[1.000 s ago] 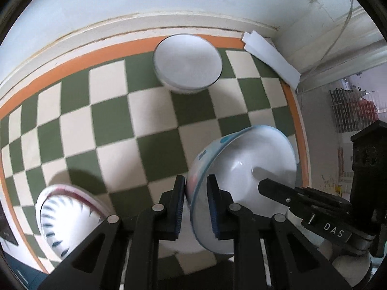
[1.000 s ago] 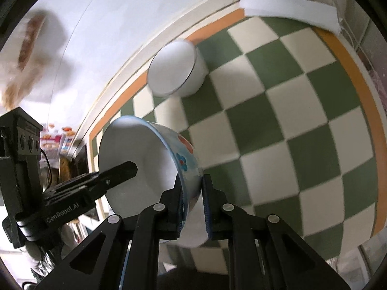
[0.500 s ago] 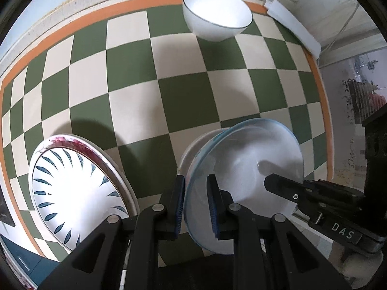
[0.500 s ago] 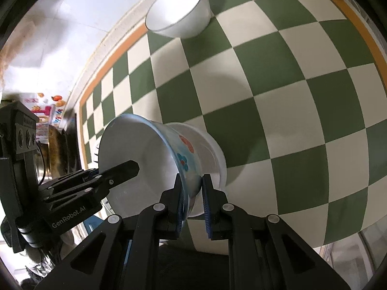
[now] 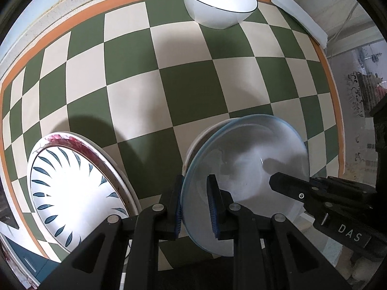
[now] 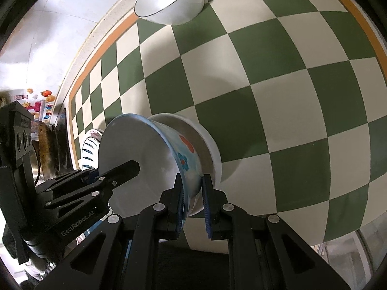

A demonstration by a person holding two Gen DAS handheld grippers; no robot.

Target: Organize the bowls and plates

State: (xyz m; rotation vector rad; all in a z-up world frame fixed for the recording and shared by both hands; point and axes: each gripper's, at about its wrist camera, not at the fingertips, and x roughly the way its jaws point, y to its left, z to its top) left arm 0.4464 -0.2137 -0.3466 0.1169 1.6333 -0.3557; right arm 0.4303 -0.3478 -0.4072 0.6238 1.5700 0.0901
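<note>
Both grippers hold one blue-rimmed bowl with flower prints [image 5: 246, 169] [image 6: 150, 154] by opposite sides of its rim. My left gripper [image 5: 195, 205] is shut on the near rim; my right gripper [image 6: 193, 200] is shut on the other side. The bowl sits low inside a plain white bowl [image 6: 210, 145] on the green-and-cream checkered cloth [image 5: 183, 84]. A white bowl with a thin dark rim [image 5: 219, 2] [image 6: 169, 2] stands at the far edge. A plate with blue leaf marks [image 5: 72, 188] lies at the near left, stacked on a plate with a red rim.
A folded white cloth [image 5: 297, 24] lies at the far right corner by the wall. The cloth's orange border [image 5: 336, 111] marks the table's right edge. Cluttered shelving [image 6: 43, 130] stands beyond the left side in the right wrist view.
Both grippers have lowered the flowered bowl toward the table, into the plain white bowl. The leaf plate and the far white bowl have come closer in view.
</note>
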